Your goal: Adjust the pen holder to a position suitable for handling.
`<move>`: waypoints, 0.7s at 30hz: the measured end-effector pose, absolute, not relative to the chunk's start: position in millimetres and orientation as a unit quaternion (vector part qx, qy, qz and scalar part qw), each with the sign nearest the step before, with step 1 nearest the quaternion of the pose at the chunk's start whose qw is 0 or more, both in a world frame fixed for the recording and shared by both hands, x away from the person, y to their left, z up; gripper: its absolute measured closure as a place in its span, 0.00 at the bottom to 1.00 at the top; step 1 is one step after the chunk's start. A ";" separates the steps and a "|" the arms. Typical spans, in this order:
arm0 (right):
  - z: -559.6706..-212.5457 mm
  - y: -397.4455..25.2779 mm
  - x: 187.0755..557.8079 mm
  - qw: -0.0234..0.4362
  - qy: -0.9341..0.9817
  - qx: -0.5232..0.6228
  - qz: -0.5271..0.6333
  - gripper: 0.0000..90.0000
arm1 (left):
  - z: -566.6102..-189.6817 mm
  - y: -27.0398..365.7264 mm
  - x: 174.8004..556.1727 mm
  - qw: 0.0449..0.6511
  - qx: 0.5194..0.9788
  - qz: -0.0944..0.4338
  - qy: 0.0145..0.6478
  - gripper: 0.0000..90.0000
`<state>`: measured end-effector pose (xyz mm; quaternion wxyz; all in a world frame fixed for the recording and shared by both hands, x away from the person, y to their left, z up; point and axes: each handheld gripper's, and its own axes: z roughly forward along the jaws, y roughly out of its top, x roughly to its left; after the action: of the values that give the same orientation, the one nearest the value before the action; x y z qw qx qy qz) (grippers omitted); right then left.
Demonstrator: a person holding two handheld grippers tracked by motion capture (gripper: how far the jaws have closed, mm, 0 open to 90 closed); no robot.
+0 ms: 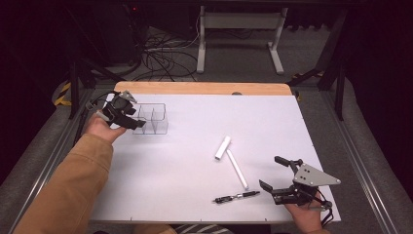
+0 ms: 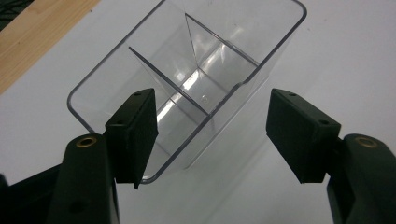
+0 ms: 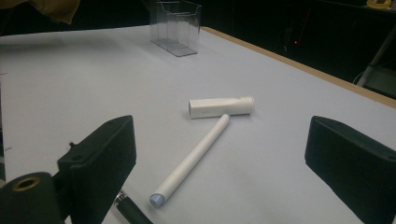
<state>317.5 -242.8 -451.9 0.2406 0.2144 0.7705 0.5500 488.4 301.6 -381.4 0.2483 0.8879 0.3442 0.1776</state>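
A clear plastic organizer (image 1: pixel 152 118) with inner dividers stands at the table's far left. My left gripper (image 1: pixel 131 117) is open beside its near left corner; in the left gripper view the organizer (image 2: pixel 196 79) sits just beyond the spread jaws, my left gripper (image 2: pixel 215 135) empty. A long white stick (image 1: pixel 237 169), a short white tube (image 1: pixel 223 147) and a black pen (image 1: pixel 237 196) lie right of centre. My right gripper (image 1: pixel 276 174) is open near the front right. From the right gripper view, the stick (image 3: pixel 194 158) and tube (image 3: pixel 221 107) lie ahead of my right gripper (image 3: pixel 219 168).
The white table (image 1: pixel 185 161) has a wooden strip (image 1: pixel 204 88) along its far edge. Metal rails run along both sides. Cables and a white stand's legs (image 1: pixel 238 39) lie on the floor beyond. A tan sleeve (image 1: pixel 73 185) covers the left forearm.
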 end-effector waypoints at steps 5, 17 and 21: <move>-452.2 -242.9 317.6 0.240 0.771 0.214 0.550 0.10 | -385.4 299.6 493.5 0.235 0.894 0.171 0.342 0.39; -453.0 -242.5 318.5 0.237 0.772 0.213 0.550 0.10 | -398.0 294.2 502.3 0.206 0.899 0.156 0.354 0.44; -453.2 -242.8 318.8 0.235 0.772 0.214 0.550 0.10 | -400.6 292.8 505.3 0.201 0.901 0.155 0.352 0.47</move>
<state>318.8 -242.8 -453.2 0.2351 0.2141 0.7722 0.5501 505.3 292.8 -400.6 0.2009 0.9011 0.3517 0.1549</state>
